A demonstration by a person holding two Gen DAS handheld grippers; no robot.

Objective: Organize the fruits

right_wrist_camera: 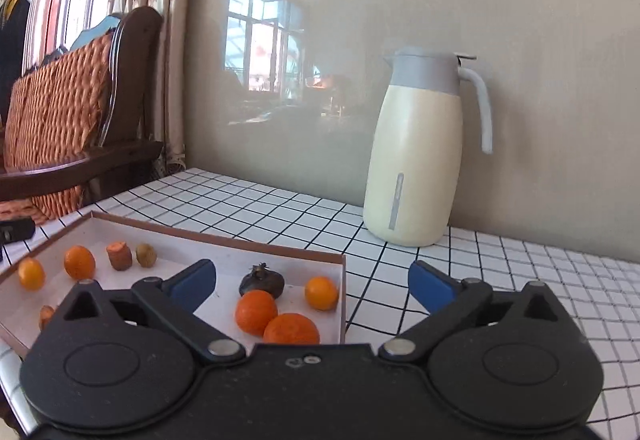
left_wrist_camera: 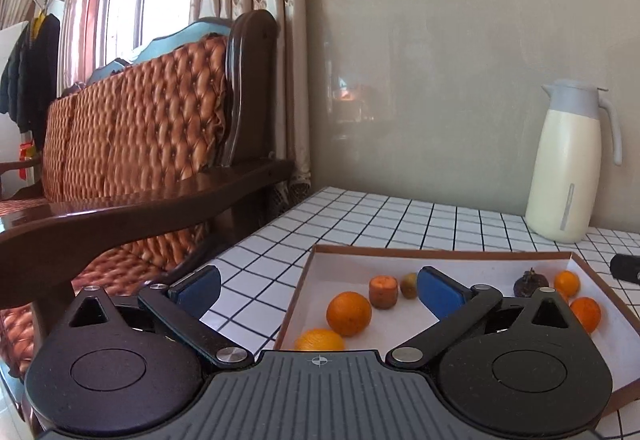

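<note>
From my feeds, the desk (right_wrist_camera: 280, 208) behind the tray (right_wrist_camera: 224, 240) lies bare up to the wall, so tongs could pass there, while the jug (right_wrist_camera: 416, 156) blocks the tray's far right and the sofa arm (left_wrist_camera: 140, 208) crowds its left.

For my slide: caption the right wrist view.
Open right gripper above a tray of oranges, jug behind.

We see a glossy grey wall (right_wrist_camera: 400, 0) reflecting a window, daylight through the curtained window (left_wrist_camera: 124, 0), a dark wooden sofa (left_wrist_camera: 160, 144) with tufted orange cushions, and a grid-patterned tabletop (right_wrist_camera: 280, 208).
</note>
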